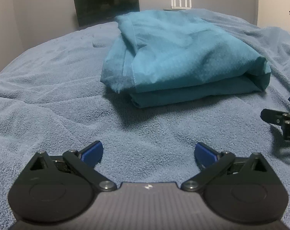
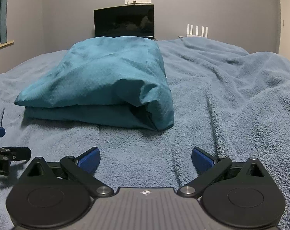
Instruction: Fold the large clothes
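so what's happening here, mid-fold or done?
Looks done, or close to it. A teal garment lies folded into a thick stack on the light blue blanket covering the bed. Neither tool is touching it: the left tool and the right tool both sit low over the blanket in front of the stack, side by side, jaws wide open with nothing between them. Whether another fold is planned can't be told from this.

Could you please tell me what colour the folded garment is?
Teal, plain; the folded garment shows best in the right wrist view.
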Action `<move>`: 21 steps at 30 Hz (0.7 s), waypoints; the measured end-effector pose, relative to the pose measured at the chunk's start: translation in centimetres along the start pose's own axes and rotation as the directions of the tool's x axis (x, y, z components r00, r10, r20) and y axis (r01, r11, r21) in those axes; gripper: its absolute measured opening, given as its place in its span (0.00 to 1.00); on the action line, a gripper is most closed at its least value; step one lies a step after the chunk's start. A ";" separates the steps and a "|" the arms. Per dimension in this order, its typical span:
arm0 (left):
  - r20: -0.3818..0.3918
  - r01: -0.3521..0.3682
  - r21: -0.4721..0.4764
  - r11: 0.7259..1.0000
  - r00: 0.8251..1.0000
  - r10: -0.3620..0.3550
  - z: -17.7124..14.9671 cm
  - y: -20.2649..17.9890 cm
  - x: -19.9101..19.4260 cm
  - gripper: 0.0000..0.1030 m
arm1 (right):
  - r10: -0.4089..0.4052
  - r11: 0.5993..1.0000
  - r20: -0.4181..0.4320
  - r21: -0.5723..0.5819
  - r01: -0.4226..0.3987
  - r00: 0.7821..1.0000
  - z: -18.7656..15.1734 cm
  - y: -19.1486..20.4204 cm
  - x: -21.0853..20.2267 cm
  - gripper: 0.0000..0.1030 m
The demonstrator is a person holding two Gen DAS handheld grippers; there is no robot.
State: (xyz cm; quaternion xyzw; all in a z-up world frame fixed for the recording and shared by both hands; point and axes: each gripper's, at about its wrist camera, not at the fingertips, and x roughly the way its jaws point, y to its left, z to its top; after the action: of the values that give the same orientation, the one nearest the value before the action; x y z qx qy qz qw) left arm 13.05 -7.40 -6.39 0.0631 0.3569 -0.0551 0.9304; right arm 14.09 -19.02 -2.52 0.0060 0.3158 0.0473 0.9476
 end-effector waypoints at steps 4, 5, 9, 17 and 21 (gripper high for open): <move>0.001 0.000 -0.001 1.000 1.000 0.000 0.0 0.0 0.0 1.00 | -0.003 1.000 -0.001 -0.010 0.003 1.000 -0.1 0.1 -0.2 1.00; 0.000 0.000 -0.001 1.000 1.000 0.000 0.0 0.0 0.0 1.00 | -0.004 1.000 -0.002 -0.013 0.004 1.000 -0.1 0.1 -0.3 1.00; 0.000 0.000 -0.001 1.000 1.000 0.000 -0.1 0.0 -0.1 1.00 | -0.007 1.000 -0.003 -0.024 0.007 1.000 -0.1 0.2 -0.3 1.00; 0.000 0.000 -0.001 1.000 1.000 0.000 -0.1 -0.1 -0.1 1.00 | -0.010 0.999 -0.006 -0.034 0.010 1.000 -0.2 0.3 -0.2 1.00; -0.001 0.000 -0.001 1.000 1.000 0.000 -0.1 -0.1 -0.1 1.00 | -0.012 0.999 -0.007 -0.039 0.011 1.000 -0.2 0.4 -0.2 1.00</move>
State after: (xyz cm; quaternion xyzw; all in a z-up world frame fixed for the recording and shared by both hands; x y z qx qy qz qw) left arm 12.89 -7.46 -6.37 0.0627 0.3573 -0.0547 0.9303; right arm 13.80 -18.62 -2.59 -0.0145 0.3182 0.0481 0.9467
